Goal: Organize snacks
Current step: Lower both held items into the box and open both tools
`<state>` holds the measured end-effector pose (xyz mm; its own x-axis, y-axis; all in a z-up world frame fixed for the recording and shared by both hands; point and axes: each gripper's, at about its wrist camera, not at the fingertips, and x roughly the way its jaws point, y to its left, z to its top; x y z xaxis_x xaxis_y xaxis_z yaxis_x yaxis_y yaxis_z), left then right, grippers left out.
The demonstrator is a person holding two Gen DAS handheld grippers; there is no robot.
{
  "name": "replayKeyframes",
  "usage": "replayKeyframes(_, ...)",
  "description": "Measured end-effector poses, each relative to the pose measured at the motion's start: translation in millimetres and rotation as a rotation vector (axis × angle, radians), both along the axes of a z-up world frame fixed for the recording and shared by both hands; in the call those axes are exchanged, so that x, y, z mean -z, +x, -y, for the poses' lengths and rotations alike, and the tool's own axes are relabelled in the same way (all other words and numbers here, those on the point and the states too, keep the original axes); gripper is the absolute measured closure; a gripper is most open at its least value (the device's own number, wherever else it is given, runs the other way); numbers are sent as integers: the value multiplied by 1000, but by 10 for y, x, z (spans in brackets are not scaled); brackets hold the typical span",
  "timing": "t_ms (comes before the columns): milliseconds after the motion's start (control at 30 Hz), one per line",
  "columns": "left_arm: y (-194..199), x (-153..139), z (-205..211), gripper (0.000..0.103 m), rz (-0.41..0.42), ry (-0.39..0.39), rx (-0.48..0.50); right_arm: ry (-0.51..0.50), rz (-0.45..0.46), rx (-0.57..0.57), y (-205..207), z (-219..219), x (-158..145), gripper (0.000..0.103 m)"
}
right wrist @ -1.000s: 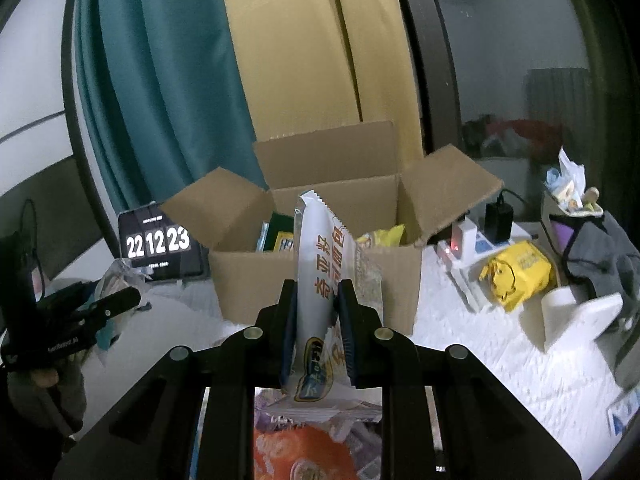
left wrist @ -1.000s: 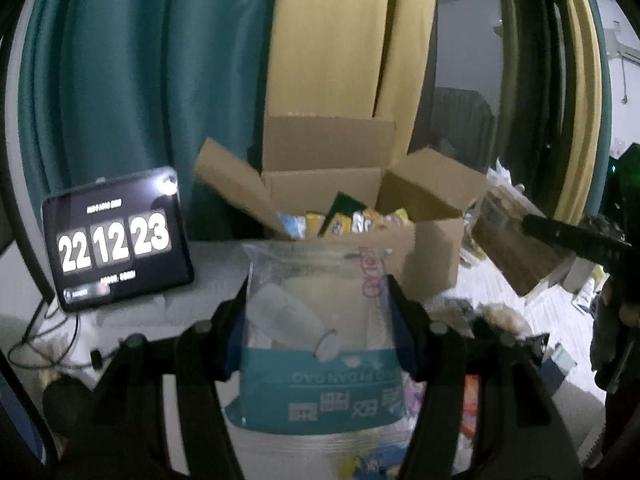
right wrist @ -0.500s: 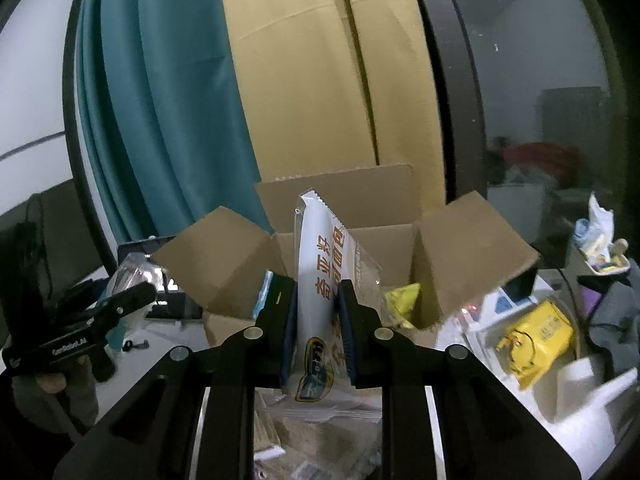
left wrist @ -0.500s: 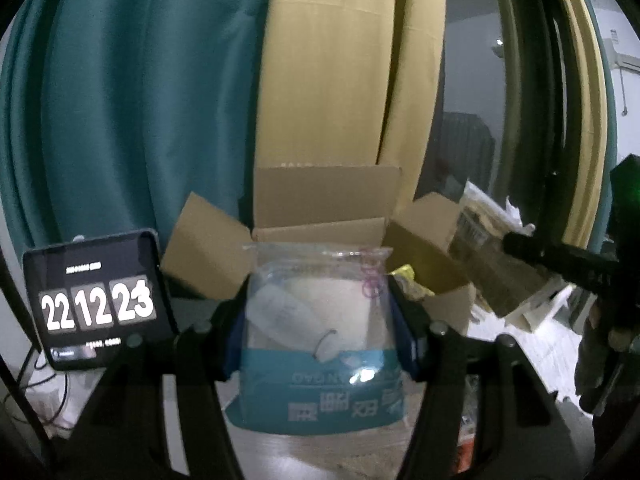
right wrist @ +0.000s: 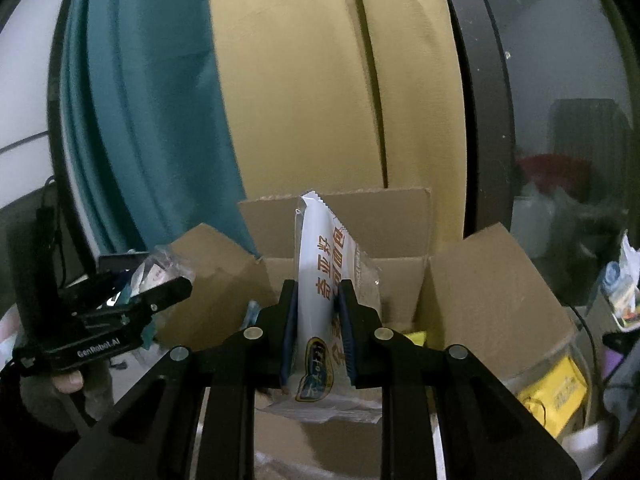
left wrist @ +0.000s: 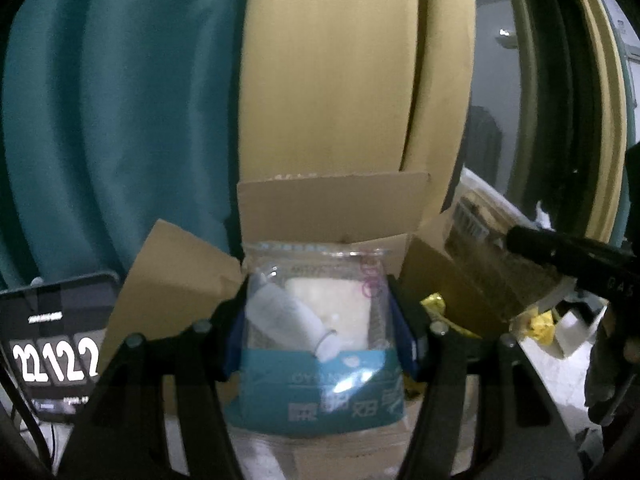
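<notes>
- Left gripper (left wrist: pixel 320 320): closed on a clear bag (left wrist: pixel 316 320) w/ a blue band at the bottom. Pads press both side edges. Jaws stand fairly wide b/c the bag is wide.
- The bag sits right between the fingers and sticks up past the tips. Inside: a pale puffy lump and a small white tube-like thing. Can't tell what they are.
- Bag looks soft, thin and shiny, so prob. light and a bit slippery. It bends easy. Squeezing harder would just crush what's inside. Side edges near the blue band seem the best spot to hold; that's where the pads are now.
- Right gripper (right wrist: pixel 318 328): shut tight on a white pack (right wrist: pixel 320 288) w/ orange letters. Pads pinch its lower half, flat faces in.
- The pack stands up tall between the fingers, its zigzag top edge well above the tips. A clear flap hangs on its right side.
- Pack looks puffy, light and crinkly. Held low like this, the top could flop over. Food inside may break if pinched hard, I think.
- Just past both grippers: the box (right wrist: pixel 492 280), brown, flaps open. Something yellow shows inside it, right of the left gripper's fingers.
- Both snacks are up in the air in front of the box, not in it yet.
- Left of the left gripper: a clock screen (left wrist: pixel 56 352) w/ white numbers.
- Behind all: teal and yellow curtains (left wrist: pixel 332 80).
</notes>
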<state>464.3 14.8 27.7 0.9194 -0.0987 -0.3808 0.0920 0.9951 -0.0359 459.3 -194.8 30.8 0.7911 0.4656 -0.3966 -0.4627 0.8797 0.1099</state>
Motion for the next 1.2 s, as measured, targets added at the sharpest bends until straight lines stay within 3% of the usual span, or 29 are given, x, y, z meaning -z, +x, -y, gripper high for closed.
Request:
replayKeyframes(200,350,21,-31,41,-12,-5,-17,-25,-11,31,400,-74,50,81)
replayKeyframes(333,542,85,-37,39,-63,-24,-17,-46,-22,67,641,-122,101,81)
replayKeyframes(400,580,111,-37,24,-70,-27,-20,-55,-50,87,790,-155,148,79)
replayKeyframes(467,566,108,-46,12,-61,-33,-23,-64,-84,90,899,-195,197,65)
replayKeyframes(500,553,98,-54,8,-59,-31,-26,-63,-83,98,906,-199,208,49)
replayKeyframes(533,540,90,-60,8,-55,-30,-29,-59,-80,99,896,-201,212,40)
replayKeyframes(733,360,-20,-85,8,-40,-49,-28,-69,-76,77,724,-254,179,40)
replayKeyframes(1200,-586,-419,48,8,34,-67,-22,-89,-38,74,-105,-255,-142,40)
